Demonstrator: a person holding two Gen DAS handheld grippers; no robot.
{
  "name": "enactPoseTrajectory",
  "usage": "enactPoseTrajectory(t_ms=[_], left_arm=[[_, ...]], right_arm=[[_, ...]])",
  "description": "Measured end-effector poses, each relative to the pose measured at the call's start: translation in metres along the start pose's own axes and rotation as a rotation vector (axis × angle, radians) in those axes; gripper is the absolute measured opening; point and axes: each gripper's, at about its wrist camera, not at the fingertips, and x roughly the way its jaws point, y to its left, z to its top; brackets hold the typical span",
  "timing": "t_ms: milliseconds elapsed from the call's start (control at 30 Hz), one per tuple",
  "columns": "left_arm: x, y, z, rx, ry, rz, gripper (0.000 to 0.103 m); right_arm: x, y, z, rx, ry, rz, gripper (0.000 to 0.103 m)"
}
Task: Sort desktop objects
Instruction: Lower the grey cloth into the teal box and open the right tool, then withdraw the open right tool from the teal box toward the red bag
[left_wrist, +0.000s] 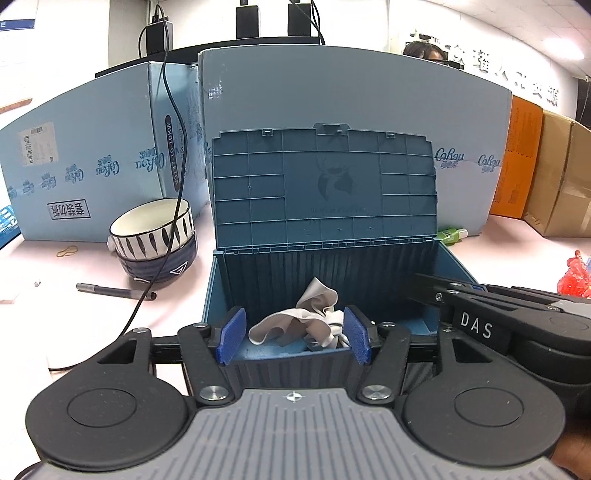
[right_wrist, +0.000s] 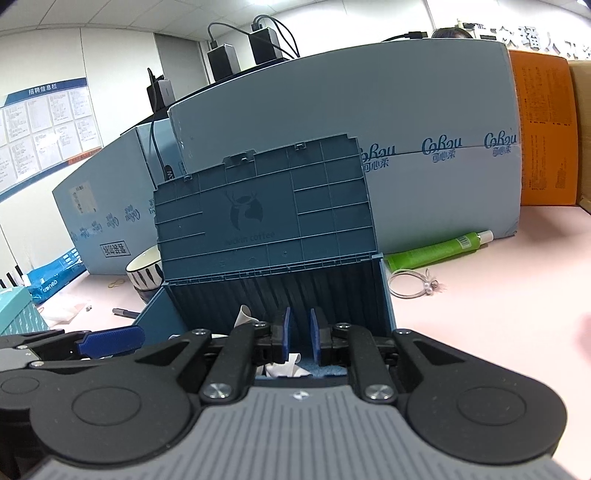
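Pink table (left_wrist: 55, 314) still carries stacked bowls (left_wrist: 155, 240), pen (left_wrist: 114, 291), then green tube (right_wrist: 439, 249) and bracelet (right_wrist: 413, 284). Only the white cloth (left_wrist: 306, 317) lies in the open blue box (left_wrist: 325, 184). Left tool (left_wrist: 295, 334) half open, empty; right tool (right_wrist: 298, 336) barely apart, empty.

Office: notice board (right_wrist: 44, 122) of printed sheets on the wall, left of stacked cartons (right_wrist: 351, 122); bench (right_wrist: 498, 314) below.

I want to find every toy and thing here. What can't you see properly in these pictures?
- Box floor, left wrist view: partly covered by the white cloth.
- Red thing, left wrist view: cut off by the edge.
- Pen, right wrist view: mostly hidden behind the box.
- Noticeboard writing: too small.
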Motion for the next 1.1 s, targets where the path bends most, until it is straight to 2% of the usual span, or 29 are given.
enactPoseTrajectory(t_ms=[100,167,200,467,533,700,800,867,1100], left_arm=[[-0.004,-0.002,-0.003,-0.011,-0.001,0.002,0.057],[-0.007,-0.003,-0.004,-0.021,-0.008,0.003,0.058],[-0.009,-0.003,-0.005,-0.029,-0.01,0.0,0.059],[-0.022,-0.007,-0.012,-0.059,-0.037,0.005,0.061],[-0.024,-0.006,-0.014,-0.074,-0.037,0.01,0.065],[-0.03,-0.004,-0.021,-0.11,-0.04,0.017,0.07],[-0.033,-0.002,-0.026,-0.138,-0.037,0.017,0.075],[-0.034,-0.002,-0.029,-0.151,-0.031,0.016,0.077],[-0.039,-0.006,-0.042,-0.165,0.003,0.015,0.081]], right_arm=[[-0.005,-0.002,-0.002,0.003,-0.005,-0.011,0.022],[-0.009,-0.005,-0.003,0.006,-0.015,-0.033,0.038],[-0.012,-0.008,-0.004,0.01,-0.022,-0.043,0.042],[-0.025,-0.012,-0.007,0.001,-0.061,-0.028,0.043],[-0.027,-0.013,-0.008,-0.001,-0.067,-0.027,0.045],[-0.034,-0.011,-0.012,-0.025,-0.09,-0.041,0.05],[-0.039,-0.012,-0.014,-0.035,-0.102,-0.058,0.057],[-0.042,-0.014,-0.016,-0.032,-0.102,-0.068,0.061],[-0.049,-0.018,-0.025,-0.021,-0.078,-0.083,0.062]])
